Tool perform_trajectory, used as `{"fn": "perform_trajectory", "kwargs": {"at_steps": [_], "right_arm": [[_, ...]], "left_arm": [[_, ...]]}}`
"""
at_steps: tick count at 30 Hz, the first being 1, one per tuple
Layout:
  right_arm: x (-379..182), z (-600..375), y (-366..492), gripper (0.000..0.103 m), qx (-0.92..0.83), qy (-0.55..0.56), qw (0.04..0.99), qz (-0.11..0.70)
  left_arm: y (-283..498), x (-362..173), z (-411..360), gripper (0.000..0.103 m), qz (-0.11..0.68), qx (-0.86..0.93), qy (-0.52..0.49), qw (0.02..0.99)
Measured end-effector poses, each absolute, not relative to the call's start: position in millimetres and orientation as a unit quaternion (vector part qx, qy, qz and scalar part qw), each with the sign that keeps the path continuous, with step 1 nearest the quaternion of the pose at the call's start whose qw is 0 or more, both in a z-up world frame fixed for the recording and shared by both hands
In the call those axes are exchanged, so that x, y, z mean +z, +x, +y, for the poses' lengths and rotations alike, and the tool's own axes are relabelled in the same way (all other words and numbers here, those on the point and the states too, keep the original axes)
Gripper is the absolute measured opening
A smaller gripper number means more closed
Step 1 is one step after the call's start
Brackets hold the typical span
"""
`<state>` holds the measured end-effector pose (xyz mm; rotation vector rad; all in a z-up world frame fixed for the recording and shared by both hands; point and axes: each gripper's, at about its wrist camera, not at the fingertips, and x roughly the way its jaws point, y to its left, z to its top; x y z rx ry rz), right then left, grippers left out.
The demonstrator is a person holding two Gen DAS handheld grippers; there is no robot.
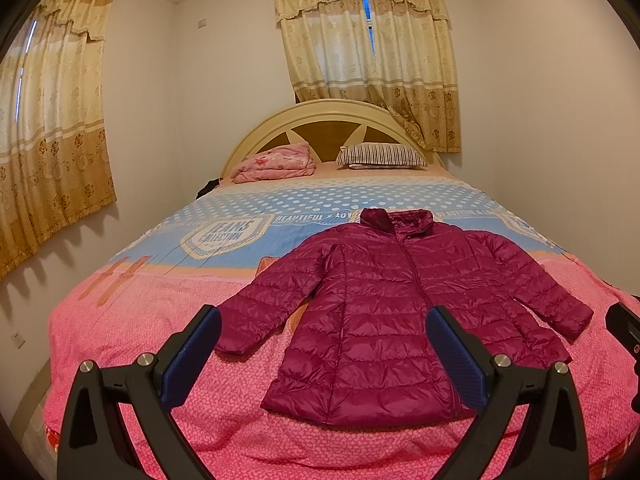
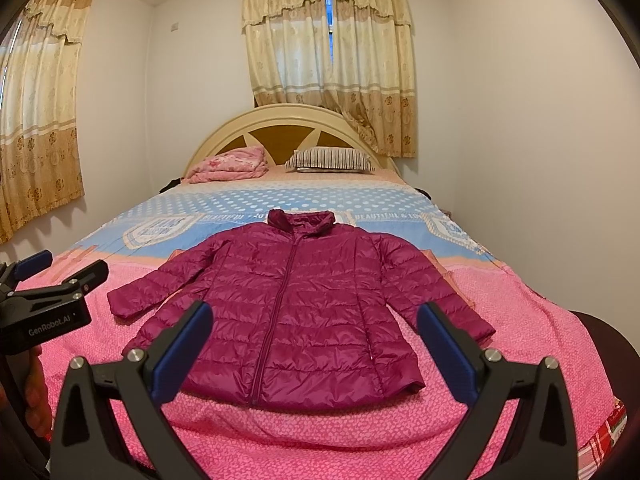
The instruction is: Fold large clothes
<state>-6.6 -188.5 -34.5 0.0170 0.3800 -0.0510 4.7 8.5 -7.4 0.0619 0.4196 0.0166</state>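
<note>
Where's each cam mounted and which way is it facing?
Left wrist: on the left gripper, open, at the bed's foot, aimed at the headboard; magenta puffer jacket right of centre; right gripper's edge at the right.
Right wrist: on the right gripper, open, same heading; jacket centred; left gripper and a hand at the left.
Shared: jacket, striped pillow, curtains.

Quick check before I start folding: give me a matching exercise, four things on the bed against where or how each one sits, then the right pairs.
Things:
1. magenta puffer jacket
2. striped pillow
3. pink folded blanket
4. left gripper

States:
A. at the headboard, on the right
B. open, holding nothing
C. spread flat, zipped, sleeves out
D. at the headboard, on the left

Pairs: 1-C, 2-A, 3-D, 4-B
</note>
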Motion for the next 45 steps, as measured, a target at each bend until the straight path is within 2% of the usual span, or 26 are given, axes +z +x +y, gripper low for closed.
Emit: {"fn": "perform_trajectory", "kwargs": {"at_steps": [45], "right_arm": [[-41.8,-184.4,-3.0,0.103,-0.014,0.009,0.979,0.203]], "left_arm": [[8.1,-11.3,13.6,0.102,0.212,0.013,0.027,0.977]]}}
